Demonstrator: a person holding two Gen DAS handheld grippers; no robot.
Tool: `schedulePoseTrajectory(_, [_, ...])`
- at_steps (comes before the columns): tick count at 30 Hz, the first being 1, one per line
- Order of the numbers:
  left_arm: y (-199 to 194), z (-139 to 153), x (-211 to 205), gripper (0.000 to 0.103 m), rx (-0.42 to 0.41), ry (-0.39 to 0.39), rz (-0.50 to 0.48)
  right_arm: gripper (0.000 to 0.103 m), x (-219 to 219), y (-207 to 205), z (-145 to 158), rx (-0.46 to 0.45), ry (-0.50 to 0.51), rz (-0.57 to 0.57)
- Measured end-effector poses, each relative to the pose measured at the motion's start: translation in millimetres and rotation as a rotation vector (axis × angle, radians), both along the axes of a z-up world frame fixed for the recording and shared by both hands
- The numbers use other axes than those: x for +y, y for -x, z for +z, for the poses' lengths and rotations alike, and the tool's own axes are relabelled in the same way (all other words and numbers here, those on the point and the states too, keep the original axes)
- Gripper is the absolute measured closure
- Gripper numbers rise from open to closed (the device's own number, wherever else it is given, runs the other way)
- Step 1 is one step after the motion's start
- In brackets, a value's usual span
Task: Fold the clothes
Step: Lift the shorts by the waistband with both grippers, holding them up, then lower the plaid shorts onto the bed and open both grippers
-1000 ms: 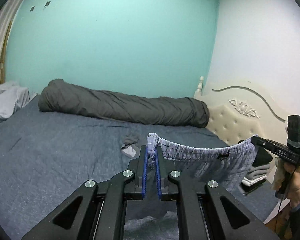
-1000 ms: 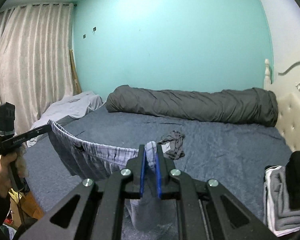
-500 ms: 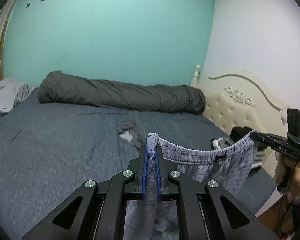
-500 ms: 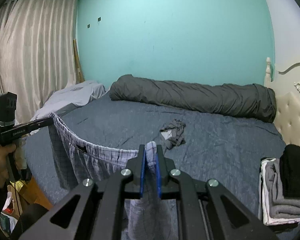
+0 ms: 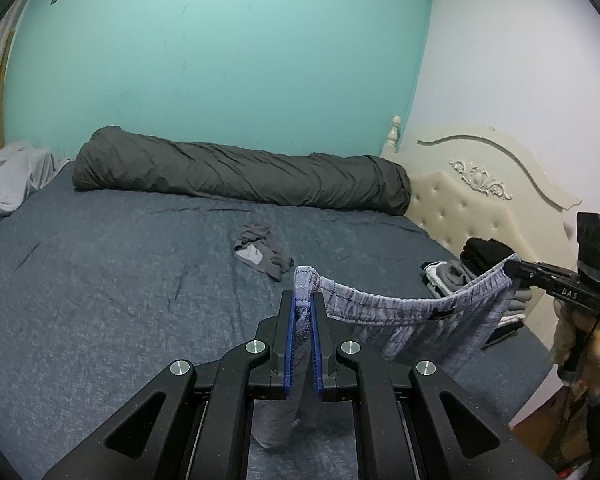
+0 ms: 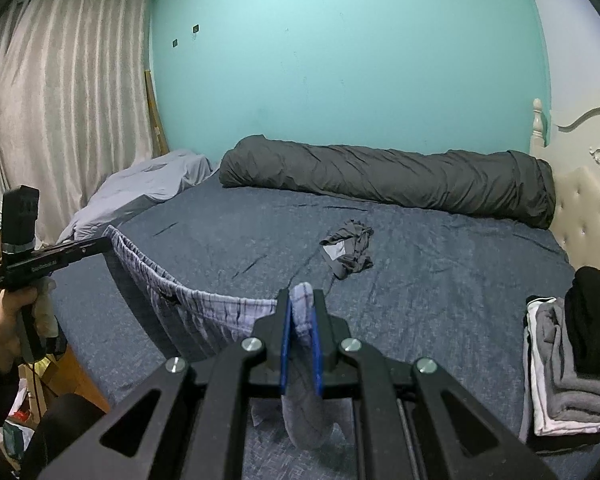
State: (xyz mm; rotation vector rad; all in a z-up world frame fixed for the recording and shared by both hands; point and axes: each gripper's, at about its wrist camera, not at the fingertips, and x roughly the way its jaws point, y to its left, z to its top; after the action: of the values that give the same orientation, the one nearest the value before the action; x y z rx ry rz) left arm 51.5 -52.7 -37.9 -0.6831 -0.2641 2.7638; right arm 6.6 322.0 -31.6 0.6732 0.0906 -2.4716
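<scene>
A pair of plaid boxer shorts [image 5: 384,312] is held up by its waistband above the blue bedsheet [image 5: 120,280], legs hanging free. One end is pinched tight in the left gripper [image 5: 303,320], the other in the right gripper [image 6: 300,320], both clamped narrow on bunched elastic. The band sags between them, apparently so the garment can be squared before being laid flat. A crumpled grey garment [image 5: 262,254] waits farther up the bed; a folded stack [image 6: 568,364] is kept near the headboard [image 5: 480,204].
</scene>
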Motion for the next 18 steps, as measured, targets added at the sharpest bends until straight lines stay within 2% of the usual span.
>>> schedulePoseTrajectory(5, [2,6,-1,0.096,0.000,-0.007,-0.008,0.095,5,-3,8,0.000,0.008,0.005])
schedulePoseTrajectory(9, [25,-1,1,0.096,-0.040,0.011,-0.008,0.095,1,10,4,-0.022,-0.020,-0.004])
schedulePoseTrajectory(14, [76,-33,4,0.096,-0.135,0.040,0.001,0.095,-11,52,-30,-0.093,-0.080,-0.022])
schedulePoseTrajectory(18, [129,-74,4,0.096,-0.220,0.056,0.011,0.095,-22,102,-76,-0.157,-0.141,-0.033])
